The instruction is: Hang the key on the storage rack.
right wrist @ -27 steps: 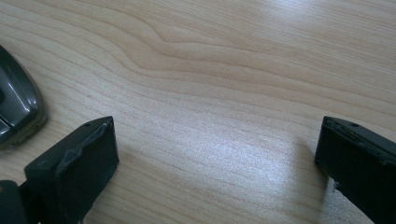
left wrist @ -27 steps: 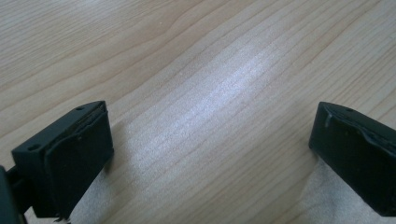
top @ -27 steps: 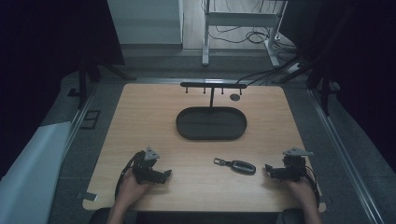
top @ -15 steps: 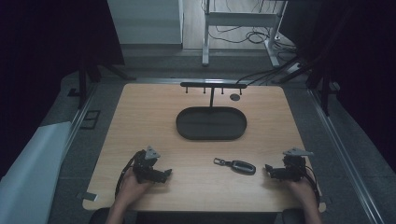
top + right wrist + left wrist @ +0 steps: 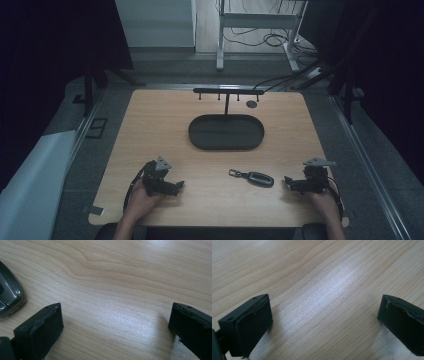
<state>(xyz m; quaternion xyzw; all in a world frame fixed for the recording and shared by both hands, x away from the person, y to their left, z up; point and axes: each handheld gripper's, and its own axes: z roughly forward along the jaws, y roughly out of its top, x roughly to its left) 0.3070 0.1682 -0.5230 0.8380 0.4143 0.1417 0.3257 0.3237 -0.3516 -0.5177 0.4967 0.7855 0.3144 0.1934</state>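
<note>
At the bottom of the high view, the left hand-held gripper rested on the light wooden table in the lower left of the frame, held by the person's left hand. In the left gripper view its two black jaws stood wide apart with only bare wood grain between them, holding nothing. In the lower right of the high view the right hand-held gripper lay on the table in the person's right hand. Its jaws were likewise spread wide and empty in the right gripper view.

Between the two, slightly right of centre, a dark car key fob with a small ring on its left end lay flat on the table, near the right hand-held gripper but apart from it; its grey rounded end showed at the left edge of the right gripper view.

Farther up, at mid-frame, a dark oval tray sat on the table. Behind it a black rack with small hooks stood on a thin post, and a small dark round disc lay just right of the post.
</note>
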